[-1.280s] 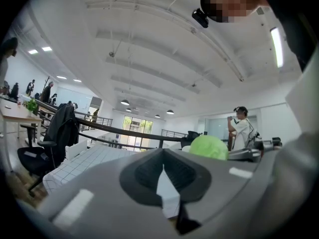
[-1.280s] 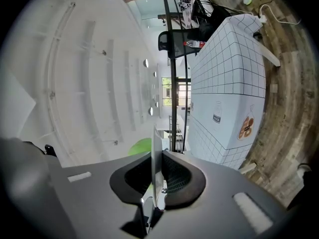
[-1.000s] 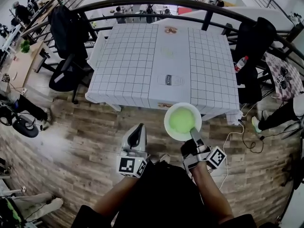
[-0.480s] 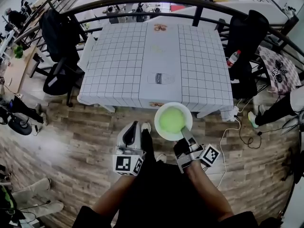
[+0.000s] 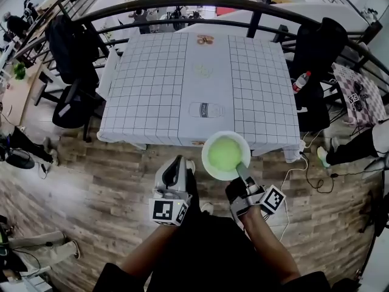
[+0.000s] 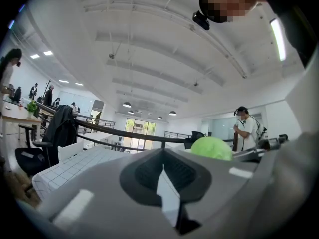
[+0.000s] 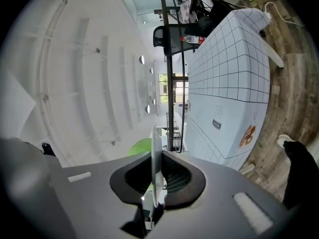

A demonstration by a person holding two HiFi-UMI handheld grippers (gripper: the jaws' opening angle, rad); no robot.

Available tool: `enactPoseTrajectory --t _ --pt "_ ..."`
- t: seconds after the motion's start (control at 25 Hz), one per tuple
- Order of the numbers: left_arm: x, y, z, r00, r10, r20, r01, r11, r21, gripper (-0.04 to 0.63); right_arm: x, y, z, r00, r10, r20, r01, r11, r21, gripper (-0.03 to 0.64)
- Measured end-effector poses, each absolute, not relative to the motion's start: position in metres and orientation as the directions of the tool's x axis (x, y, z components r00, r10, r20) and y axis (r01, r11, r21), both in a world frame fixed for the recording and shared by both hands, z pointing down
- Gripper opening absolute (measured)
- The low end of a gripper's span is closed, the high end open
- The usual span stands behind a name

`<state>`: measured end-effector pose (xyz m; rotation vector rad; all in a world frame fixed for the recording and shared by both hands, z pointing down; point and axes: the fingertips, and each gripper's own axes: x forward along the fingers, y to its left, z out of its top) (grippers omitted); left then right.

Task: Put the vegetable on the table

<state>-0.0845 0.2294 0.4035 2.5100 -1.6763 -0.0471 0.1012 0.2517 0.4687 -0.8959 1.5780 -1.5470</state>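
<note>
A round green vegetable [image 5: 223, 153] lies on a white plate [image 5: 208, 165]. My right gripper [image 5: 242, 170] is shut on the plate's near rim and holds it level at the near edge of the table [image 5: 152, 90], which has a white checked cloth. In the right gripper view the plate rim [image 7: 155, 153] stands edge-on between the pads, with the vegetable [image 7: 139, 147] behind it and the table [image 7: 229, 73] to the right. My left gripper [image 5: 175, 168] hangs left of the plate, shut and empty. In the left gripper view its jaws [image 6: 167, 183] meet, with the vegetable [image 6: 212, 147] at the right.
A black curved railing [image 5: 182, 5] runs behind the table. Chairs draped with dark jackets stand at the table's left [image 5: 70, 41] and right [image 5: 319, 47]. A water bottle [image 5: 301, 81] sits by the right chair. Cables [image 5: 292, 175] lie on the wooden floor at right.
Both grippers and the plate have come closer to the table. The plate now overlaps the table's near edge. The grip on the plate is the same.
</note>
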Motion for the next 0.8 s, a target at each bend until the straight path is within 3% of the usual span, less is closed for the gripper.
enactPoseTrajectory --t 0.32,0.56,0.8 --pt "-0.102 0.170 0.382 0.414 -0.906 0.089 -0.906 -0.401 0.131 0.008 0.096 0.193 0.440 -0.437 -0.899 -0.011 0.011 0.007 -1.000 0.028" --pt "-0.109 0.131 0.432 0.407 -0.913 0.037 -0.907 -0.399 0.133 0.008 0.099 0.153 0.497 -0.422 -0.906 -0.034 -0.036 0.054 -0.998 0.028" --pt "-0.111 0.022 0.415 0.437 -0.897 0.070 -0.892 -0.423 0.157 0.008 0.100 0.054 0.478 -0.391 -0.920 0.012 -0.047 0.007 -0.999 0.028"
